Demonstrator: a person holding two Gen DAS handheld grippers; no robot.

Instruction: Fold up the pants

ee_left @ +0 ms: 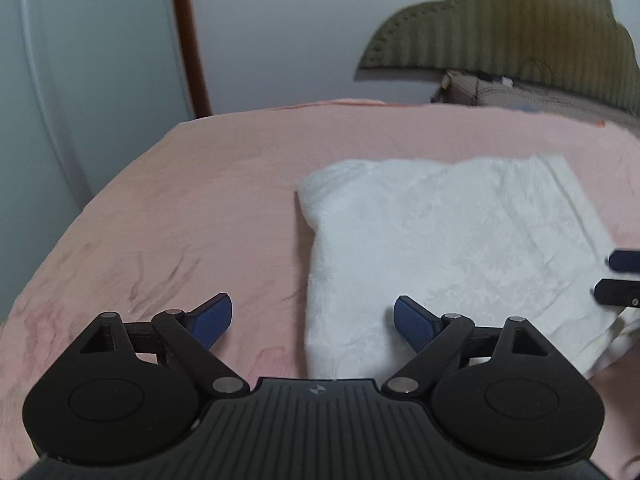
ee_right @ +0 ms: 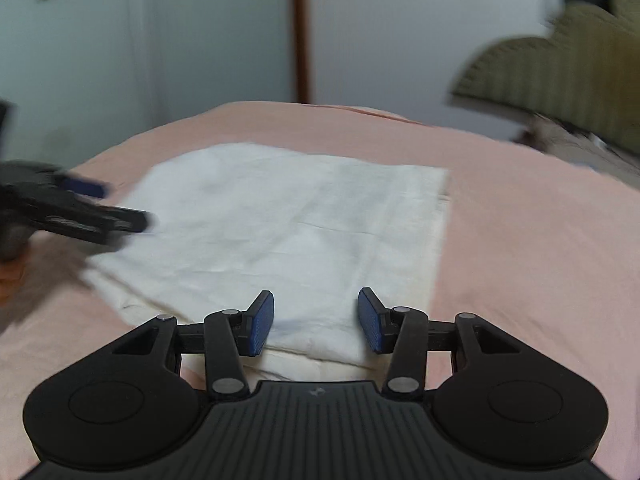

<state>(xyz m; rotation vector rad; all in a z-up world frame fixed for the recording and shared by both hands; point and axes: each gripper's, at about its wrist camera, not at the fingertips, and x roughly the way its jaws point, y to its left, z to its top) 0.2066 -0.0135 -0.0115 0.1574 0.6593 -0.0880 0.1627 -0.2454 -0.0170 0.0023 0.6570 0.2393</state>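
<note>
The white pants lie folded into a flat rectangle on the pink bed sheet. My left gripper is open and empty, low over the sheet at the fold's near left edge. My right gripper is open and empty, just above the near edge of the folded pants. The right gripper's fingers show at the right edge of the left wrist view. The left gripper shows blurred at the left of the right wrist view, beside the pants' left edge.
The bed sheet spreads around the pants. An olive padded headboard and a pile of clothes are at the far right. A white wall and door with a brown frame stand behind the bed.
</note>
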